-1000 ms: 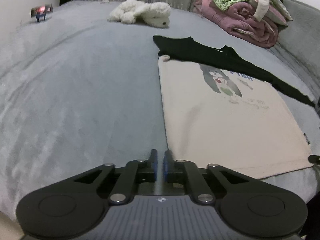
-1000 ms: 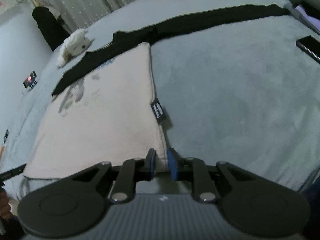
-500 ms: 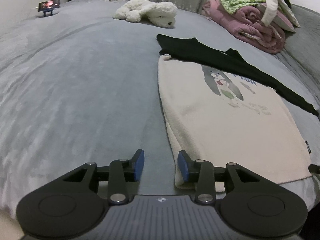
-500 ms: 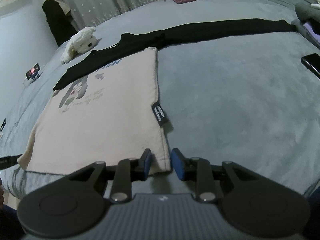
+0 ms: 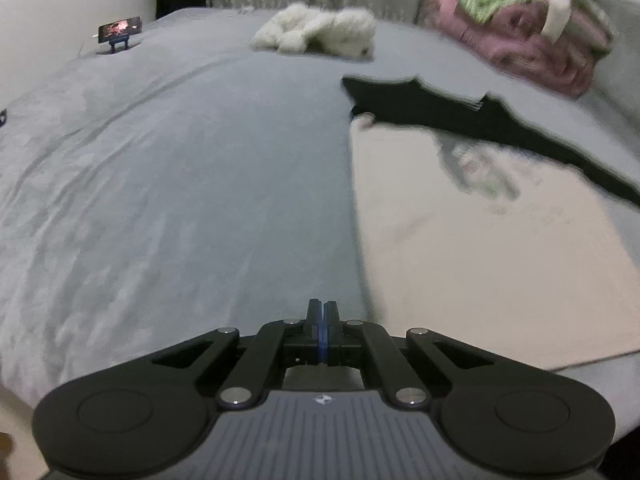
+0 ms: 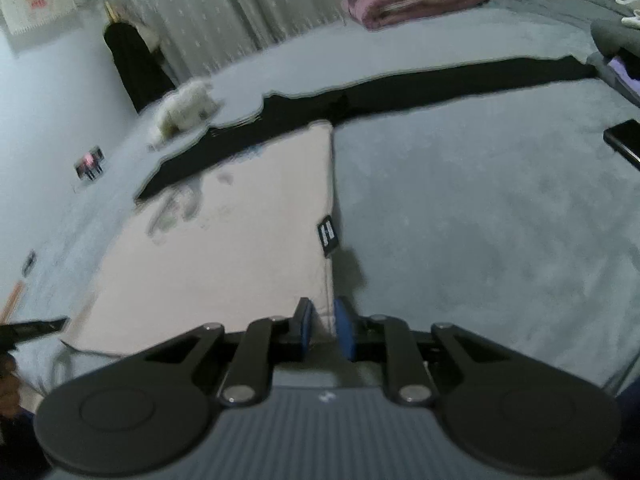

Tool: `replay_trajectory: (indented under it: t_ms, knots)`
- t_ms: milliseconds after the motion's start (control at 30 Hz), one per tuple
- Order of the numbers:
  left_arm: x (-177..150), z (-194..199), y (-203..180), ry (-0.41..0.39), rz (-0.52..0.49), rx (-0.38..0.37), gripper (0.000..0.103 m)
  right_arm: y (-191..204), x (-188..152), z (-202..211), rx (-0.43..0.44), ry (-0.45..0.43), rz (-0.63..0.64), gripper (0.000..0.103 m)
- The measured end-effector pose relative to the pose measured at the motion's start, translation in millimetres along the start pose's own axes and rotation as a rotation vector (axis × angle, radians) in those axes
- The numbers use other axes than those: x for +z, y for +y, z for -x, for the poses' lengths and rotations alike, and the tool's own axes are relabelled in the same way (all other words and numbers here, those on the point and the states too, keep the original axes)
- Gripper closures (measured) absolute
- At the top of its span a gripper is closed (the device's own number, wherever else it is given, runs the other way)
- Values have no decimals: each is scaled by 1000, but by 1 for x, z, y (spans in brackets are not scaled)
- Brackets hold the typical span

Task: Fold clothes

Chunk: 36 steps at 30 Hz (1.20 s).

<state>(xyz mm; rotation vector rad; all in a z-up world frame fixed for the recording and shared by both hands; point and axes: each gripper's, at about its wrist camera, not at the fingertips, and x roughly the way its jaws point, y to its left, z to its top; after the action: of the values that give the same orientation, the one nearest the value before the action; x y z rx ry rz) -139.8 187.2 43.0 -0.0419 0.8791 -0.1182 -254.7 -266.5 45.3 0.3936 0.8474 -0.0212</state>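
On the bed, left fingers shut empty; right fingers pinch the shirt hem.

A bedroom in a home, dimly lit. Shown by a wide bed under a grey plush cover, a white stuffed toy lying near its far edge, a pile of pink blankets and loose clothes heaped in the corner, pale dotted curtains hanging behind, and a cream shirt with black sleeves spread flat on the cover. Also a small lit phone on a stand and a dark phone left on the bedding, as in a lived-in room.
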Motion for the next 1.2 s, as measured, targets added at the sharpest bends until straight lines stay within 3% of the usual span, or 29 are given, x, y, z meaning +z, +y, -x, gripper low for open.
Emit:
replay_trajectory:
  t_ms: [100, 200, 433, 533, 667, 833, 1033, 1200]
  knots:
    - [-1, -4, -1, 4, -22, 11, 103, -2, -2, -12, -23, 47, 5, 88]
    - [-2, -5, 3, 6, 6, -3, 103, -2, 4, -5, -10, 20, 7, 86]
    - [2, -5, 24, 26, 175, -105, 103, -7, 3, -5, -5, 14, -7, 85]
    - [0, -3, 24, 26, 189, -138, 103, -8, 3, -4, -1, 8, -6, 84]
    - [-2, -3, 19, 27, 174, -153, 92, -11, 3, -5, -7, 18, -19, 74]
    - [-1, -4, 17, 25, 175, -158, 87, -10, 2, -3, 16, 5, -22, 74]
    - [0, 0, 34, 8, 268, -175, 79, -13, 3, -2, 21, 1, -51, 71]
    - [-2, -1, 45, 16, 329, -227, 79, -13, 2, -5, 23, 10, -56, 69]
